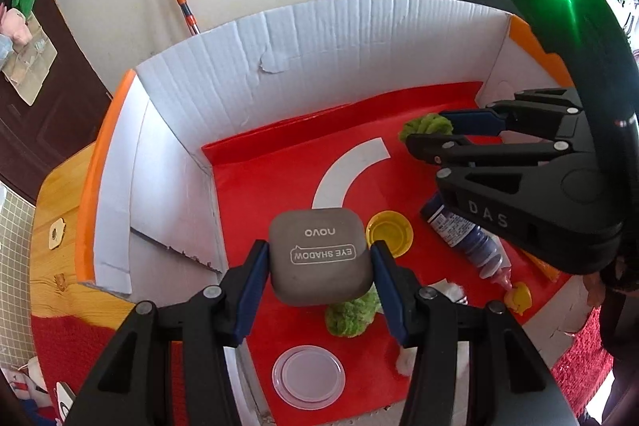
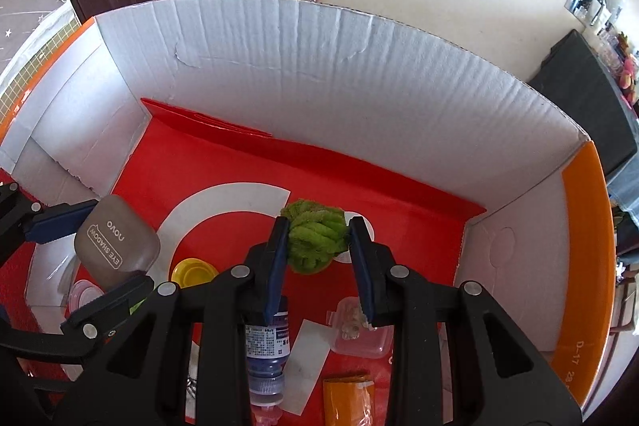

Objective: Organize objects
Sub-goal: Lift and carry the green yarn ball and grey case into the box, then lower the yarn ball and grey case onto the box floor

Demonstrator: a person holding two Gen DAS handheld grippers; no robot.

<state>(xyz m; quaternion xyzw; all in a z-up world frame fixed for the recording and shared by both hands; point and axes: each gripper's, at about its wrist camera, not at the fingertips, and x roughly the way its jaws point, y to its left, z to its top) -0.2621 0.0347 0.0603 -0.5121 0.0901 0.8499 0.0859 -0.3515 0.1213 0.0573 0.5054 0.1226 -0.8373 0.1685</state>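
1. We see the left tool [image 1: 317, 268] pinching a grey eye-shadow case [image 1: 318, 254] by its two sides, held above the red floor of an open cardboard box [image 1: 331, 38].
2. We see the right tool [image 2: 319, 258] pressed onto a green fuzzy ball [image 2: 315, 240], which it holds over the white ring printed on the box floor; the same tool shows in the left view, near the far right corner.
3. Already lying in the box, we count a yellow cup [image 1: 389, 232], a dark blue bottle [image 1: 465, 240] lying on its side, a second green fuzzy ball [image 1: 351, 312] beneath the case, a clear round lid [image 1: 308, 376], a small yellow toy [image 1: 518, 296] just beside the bottle's tip, and a clear plastic tub [image 2: 359, 336].
4. We judge the task to be well under way: several things rest inside, while the case and the ball are not yet set down.
5. What is left, as far as we can tell, is to release both held things onto free floor. Whether more things wait outside the box we cannot tell.
6. The box appears to stand on a wooden desk [image 1: 60, 210].
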